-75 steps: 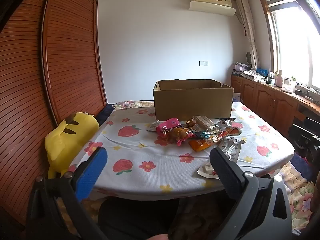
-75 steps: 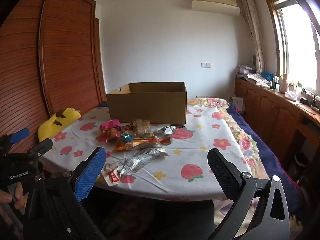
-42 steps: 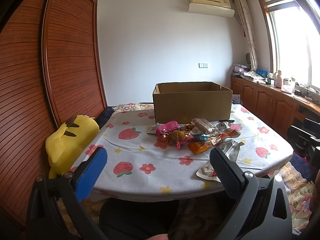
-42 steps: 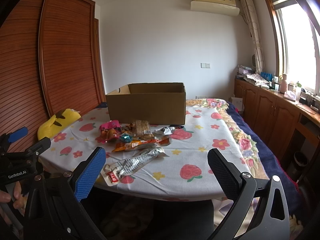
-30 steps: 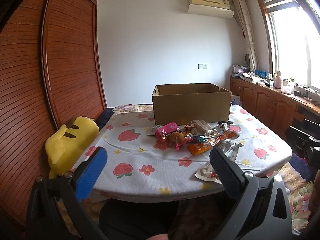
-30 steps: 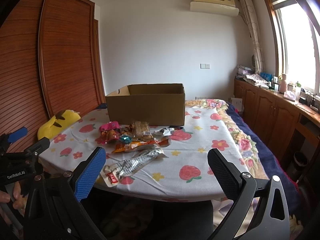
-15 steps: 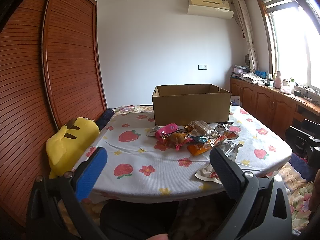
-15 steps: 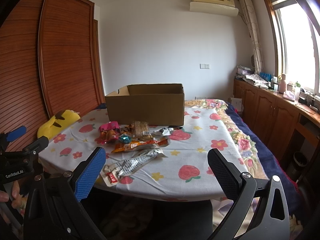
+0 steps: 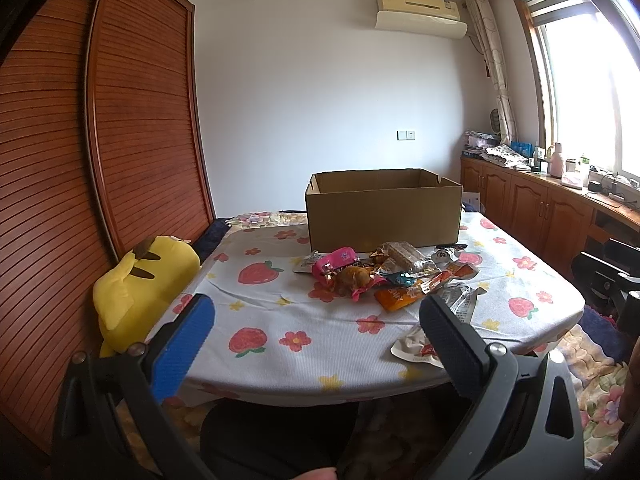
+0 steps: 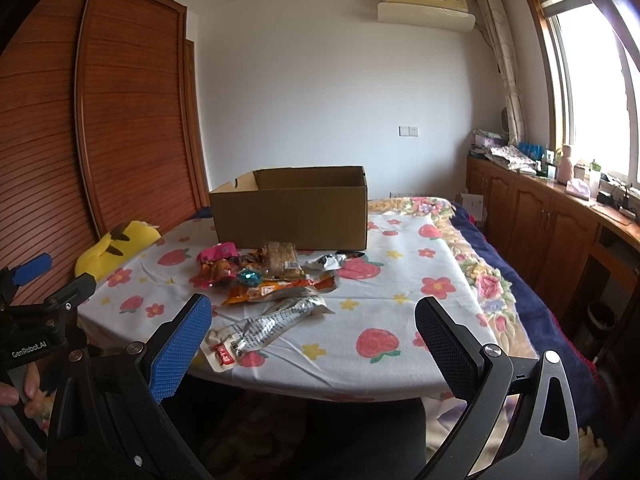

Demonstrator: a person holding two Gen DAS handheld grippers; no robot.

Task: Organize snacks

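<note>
Both views have dipped slightly; both grippers' fingers [image 9: 182, 346] gape wide before snacks [image 9: 384, 276], box [image 9: 382, 210] behind.

walls: white | left: slatted wooden wardrobe [image 9: 132, 128] | right: bright window [image 9: 580, 92], wooden cabinets [image 10: 532, 224] | air conditioner [image 10: 426, 7]

Only thing I can actually read is "GenRobot.AI" in white on the black body of the left gripper [image 10: 30, 286], way over at 9 o'clock in the right wrist view. Snack wrapper print's too blurry.
</note>
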